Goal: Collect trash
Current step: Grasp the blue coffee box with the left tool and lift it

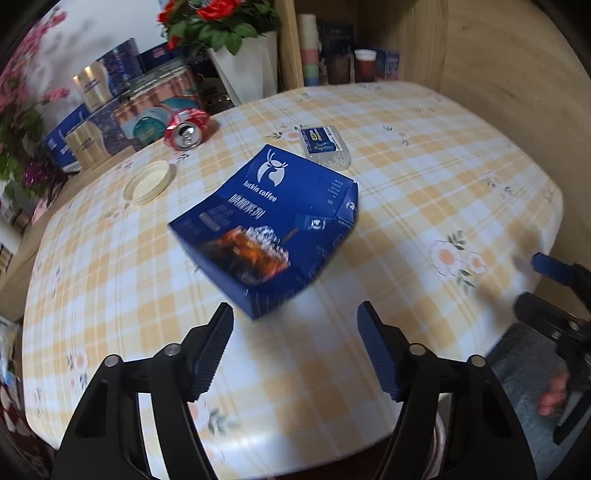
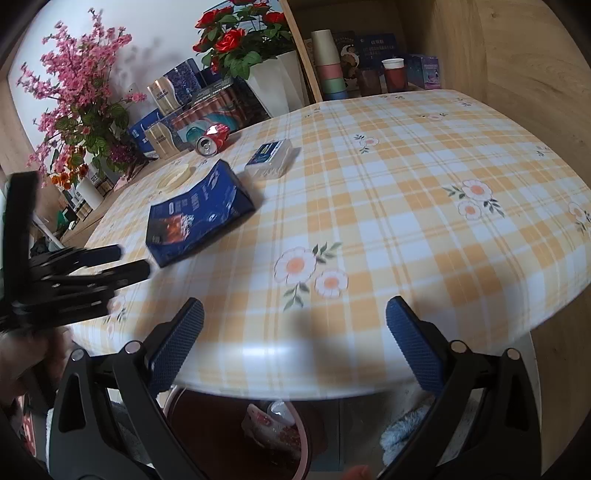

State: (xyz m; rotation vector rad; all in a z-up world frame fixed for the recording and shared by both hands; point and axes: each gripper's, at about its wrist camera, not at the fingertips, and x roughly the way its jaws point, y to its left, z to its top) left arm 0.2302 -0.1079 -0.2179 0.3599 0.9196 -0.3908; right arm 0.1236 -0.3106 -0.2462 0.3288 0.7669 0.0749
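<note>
A dented blue cardboard coffee box (image 1: 273,225) is seen lying on the yellow-checked tablecloth (image 1: 424,177), just beyond the left gripper (image 1: 295,325), whose jaws are spread and empty; the right gripper (image 2: 295,325) is likewise held wide open, nothing grasped.

The counter (image 1: 424,192) is covered in a yellow-and-white check printed with white, orange-centred flowers. At the centre of the left wrist view a deep blue box (image 1: 273,225) is seen, marked with a white deer emblem, white lettering and an amber iced drink. A crushed can (image 1: 186,129) at upper left is red with a silver top. Beside it, a round lid (image 1: 147,181) is pale cream. A clear packet (image 1: 325,147) carries a blue label. Red roses (image 2: 236,33) and pink blossoms (image 2: 74,74) are shown in the upper left of the right wrist view. The fingers (image 2: 177,343) are blue-padded on black.
</note>
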